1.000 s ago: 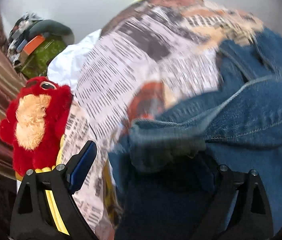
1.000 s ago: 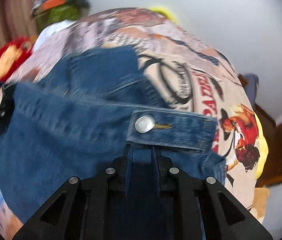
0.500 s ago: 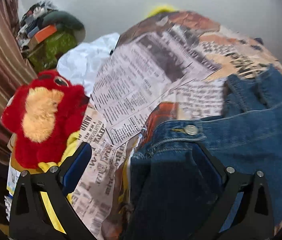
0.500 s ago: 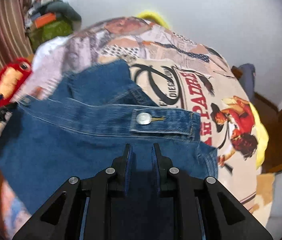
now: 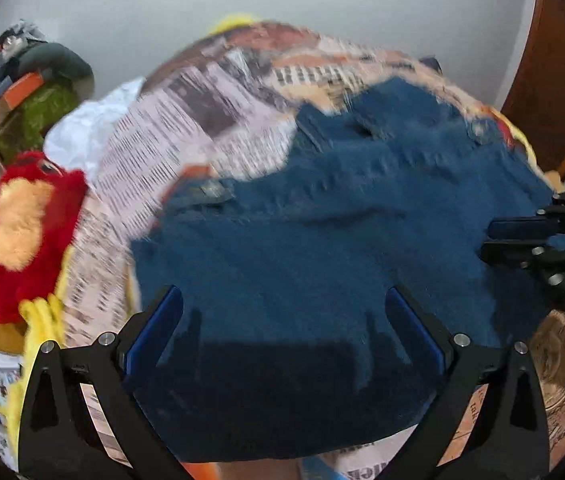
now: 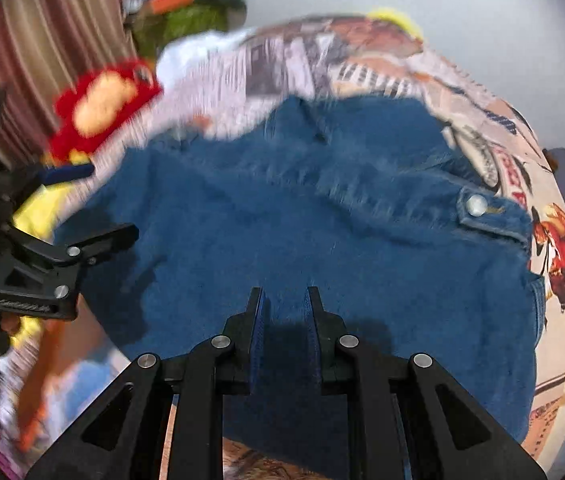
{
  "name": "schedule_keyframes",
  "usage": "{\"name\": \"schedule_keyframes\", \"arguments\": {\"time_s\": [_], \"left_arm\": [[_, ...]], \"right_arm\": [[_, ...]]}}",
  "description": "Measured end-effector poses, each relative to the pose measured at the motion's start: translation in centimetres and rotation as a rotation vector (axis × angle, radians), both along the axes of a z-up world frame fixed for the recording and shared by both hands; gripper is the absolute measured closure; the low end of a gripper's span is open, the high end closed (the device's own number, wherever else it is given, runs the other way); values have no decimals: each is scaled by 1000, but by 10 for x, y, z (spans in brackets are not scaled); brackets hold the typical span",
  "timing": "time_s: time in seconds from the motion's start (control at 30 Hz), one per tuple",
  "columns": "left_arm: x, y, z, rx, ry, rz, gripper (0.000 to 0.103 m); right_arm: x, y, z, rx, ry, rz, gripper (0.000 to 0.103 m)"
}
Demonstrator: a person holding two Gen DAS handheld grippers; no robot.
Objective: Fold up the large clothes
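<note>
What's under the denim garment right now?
The denim garment lies on a newspaper-print bedspread, which shows around its far and right edges. Whatever sits directly beneath the denim is covered and cannot be seen.

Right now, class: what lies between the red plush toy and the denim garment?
In the left wrist view, newspaper-print sheet lies between red plush toy and denim garment.

Matt blue denim cloth of the jeans (image 5: 322, 240) with a shiny metal button (image 6: 476, 205) lies on a printed cloth bedspread (image 5: 210, 128), beside a fuzzy red plush toy (image 5: 18, 232) at left.
</note>
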State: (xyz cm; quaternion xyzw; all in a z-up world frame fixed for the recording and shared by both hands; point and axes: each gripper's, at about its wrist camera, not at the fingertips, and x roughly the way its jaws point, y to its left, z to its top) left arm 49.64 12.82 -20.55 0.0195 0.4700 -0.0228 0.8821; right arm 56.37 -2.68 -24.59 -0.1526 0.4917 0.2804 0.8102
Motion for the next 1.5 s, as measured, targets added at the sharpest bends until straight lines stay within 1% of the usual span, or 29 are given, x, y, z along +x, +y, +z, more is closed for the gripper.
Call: {"name": "schedule_keyframes", "arguments": {"time_s": [0.03, 0.1, 0.13, 0.17, 0.27, 0.33, 0.4, 0.43, 0.5, 0.53, 0.6, 0.67, 0.7, 0.8, 0.83, 0.87, 0.9, 0.93, 0.97, 1.0, 1.03, 1.07, 1.1, 1.17, 1.23, 1.27, 1.37, 1.4, 1.5], "left_arm": [[1, -2, -9, -3, 22, 2, 0], [2, -2, -31, -9, 83, 8, 0], [1, -1, -40, -2, 104, 14, 0], [-1, 2, -47, 9, 108, 23, 0], [-10, 12, -49, 9, 78, 56, 0], [-15, 19, -49, 18, 73, 90, 0], [-23, 23, -48, 30, 71, 103, 0], [-26, 24, -47, 40, 73, 106, 0], [-34, 27, -45, 103, 62, 134, 0], [-38, 29, -45, 122, 60, 144, 0], [-47, 41, -44, 88, 64, 164, 0], [-55, 56, -43, 88, 67, 219, 0], [-58, 64, -42, 78, 66, 238, 0], [-73, 87, -38, 2, 61, 298, 0], [-76, 92, -38, -13, 59, 313, 0], [-79, 96, -37, -11, 54, 327, 0], [-83, 98, -37, 1, 51, 334, 0], [-86, 97, -37, 16, 51, 337, 0], [-90, 97, -38, 29, 54, 339, 0], [-93, 97, -38, 29, 55, 342, 0], [-97, 98, -38, 23, 54, 351, 0], [-100, 99, -38, 28, 54, 362, 0], [-103, 102, -38, 51, 57, 383, 0], [-112, 104, -36, 87, 57, 419, 0], [-120, 108, -32, 79, 43, 436, 0], [-126, 109, -28, 68, 33, 444, 0], [-139, 109, -15, 20, -10, 465, 0], [-142, 107, -10, -4, -23, 468, 0], [-148, 101, -1, -110, -57, 472, 0]], "right_arm": [[0, 2, -9, -33, 0, 8, 88], [-4, -2, -14, -13, -40, 36, 88], [-6, -6, -14, -8, -45, 39, 88], [-7, -9, -14, -18, -48, 36, 88], [-6, -18, -19, -115, -87, 16, 88], [-10, -27, -21, -101, -109, 38, 88], [-15, -33, -21, -110, -121, 43, 88], [-17, -34, -20, -127, -137, 35, 88], [-21, -41, -20, -177, -167, 11, 88], [-23, -46, -20, -168, -165, 12, 88], [-23, -62, -18, -153, -150, -17, 88], [-20, -77, -18, -161, -138, -54, 88], [-18, -89, -16, -140, -128, -65, 88], [-16, -118, -12, -54, -63, -89, 88], [-17, -122, -11, -64, -68, -104, 88], [-18, -127, -9, -99, -89, -128, 85], [-22, -131, -7, -100, -94, -126, 84], [-25, -134, -6, -98, -98, -128, 79], [-27, -139, -5, -100, -104, -140, 58], [-29, -145, -3, -121, -125, -171, 44], [-30, -148, -3, -147, -149, -192, 13], [-32, -154, -3, -200, -201, -229, 3], [-34, -159, -3, -215, -221, -238, 3], [-36, -170, -4, -201, -189, -245, 3], [-39, -180, -2, -194, -156, -260, 3], [-40, -181, 0, -205, -160, -262, 3], [-50, -180, 14, -213, -220, -242, 3], [-53, -178, 20, -201, -238, -233, 3], [-59, -166, 41, -135, -270, -199, 3]]}}
